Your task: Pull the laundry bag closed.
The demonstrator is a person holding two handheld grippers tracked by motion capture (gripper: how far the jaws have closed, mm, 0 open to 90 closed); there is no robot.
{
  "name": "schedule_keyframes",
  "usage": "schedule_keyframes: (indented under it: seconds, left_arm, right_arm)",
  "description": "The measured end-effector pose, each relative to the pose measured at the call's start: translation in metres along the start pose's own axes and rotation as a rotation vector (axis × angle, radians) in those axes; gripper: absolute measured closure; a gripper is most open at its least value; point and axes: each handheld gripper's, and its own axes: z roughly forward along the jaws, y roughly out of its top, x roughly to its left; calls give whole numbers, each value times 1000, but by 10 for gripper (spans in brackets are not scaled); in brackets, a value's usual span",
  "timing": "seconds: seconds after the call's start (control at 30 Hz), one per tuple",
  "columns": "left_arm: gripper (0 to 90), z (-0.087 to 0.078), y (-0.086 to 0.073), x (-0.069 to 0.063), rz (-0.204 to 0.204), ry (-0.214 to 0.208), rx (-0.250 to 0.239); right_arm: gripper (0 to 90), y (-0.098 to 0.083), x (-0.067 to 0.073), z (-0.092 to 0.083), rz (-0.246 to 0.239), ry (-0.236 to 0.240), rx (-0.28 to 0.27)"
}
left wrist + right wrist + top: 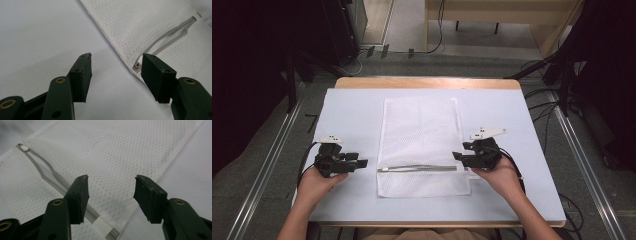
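Hovering at centre frame, we hold left gripper (361, 163) and right gripper (455, 156) apart, flanking the mesh bag (420, 135).

Both your forearms enter from the bottom edge, angled inward, each hand wrapped round a gripper held low. Left gripper (360, 163) points right w/ jaws spread wide, nothing between the pads (82, 75). Right gripper (456, 156) points left, facing its twin, jaws apart & nothing pinched. Left hand (314, 182) cups from below; right hand (502, 177) likewise.
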Motion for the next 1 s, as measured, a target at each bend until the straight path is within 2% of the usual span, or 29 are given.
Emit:
schedule_keyframes:
  seconds: [0.2, 0.37, 0.47, 0.57, 0.83, 1.0]
  left_arm:
    - [425, 1, 2, -3, 12, 0, 2]
    - [424, 1, 2, -1, 12, 2, 6]
    - [421, 2, 1, -1, 7, -5, 1]
    - [416, 2, 2, -2, 11, 0, 6]
    - [414, 2, 2, -3, 13, 0, 7]
    - [413, 3, 2, -2, 14, 2, 6]
  right_arm:
    - [510, 2, 12, 1, -28, 27, 1]
    - [548, 6, 21, 1, -45, 32, -7]
    - [527, 8, 26, 3, -44, 49, -2]
    - [512, 10, 34, 6, -78, 46, 22]
    - [576, 16, 46, 15, -102, 97, 35]
    - [620, 19, 52, 20, -100, 127, 52]
